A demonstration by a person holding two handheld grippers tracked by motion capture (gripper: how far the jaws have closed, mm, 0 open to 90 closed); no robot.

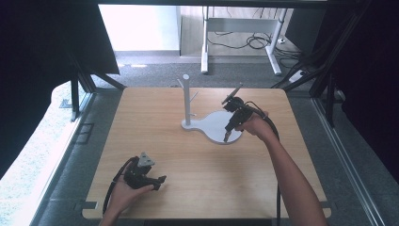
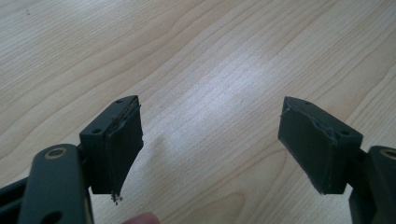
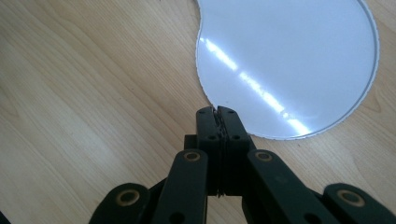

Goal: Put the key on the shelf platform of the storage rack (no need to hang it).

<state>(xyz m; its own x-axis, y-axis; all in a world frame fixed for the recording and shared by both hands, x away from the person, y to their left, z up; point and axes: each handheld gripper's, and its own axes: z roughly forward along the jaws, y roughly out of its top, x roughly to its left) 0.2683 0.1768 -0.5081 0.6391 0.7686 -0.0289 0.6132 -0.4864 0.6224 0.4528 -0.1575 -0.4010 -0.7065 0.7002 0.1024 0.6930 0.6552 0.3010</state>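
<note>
This was a lab-style recording bay: a pale wooden square table (image 1: 202, 188) stood on grey carpet (image 1: 155, 75), fenced by black metal frame struts (image 1: 77, 96), with loose black cables (image 1: 254, 42) under a white-legged desk (image 1: 240, 28) behind.

2 hand-held grippers (image 1: 157, 181) (image 1: 227, 136), 1 white stand (image 1: 214, 126).

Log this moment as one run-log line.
left gripper: open, empty, low over table | right gripper: shut, empty, tips at edge of white base | post: upright on base
</note>
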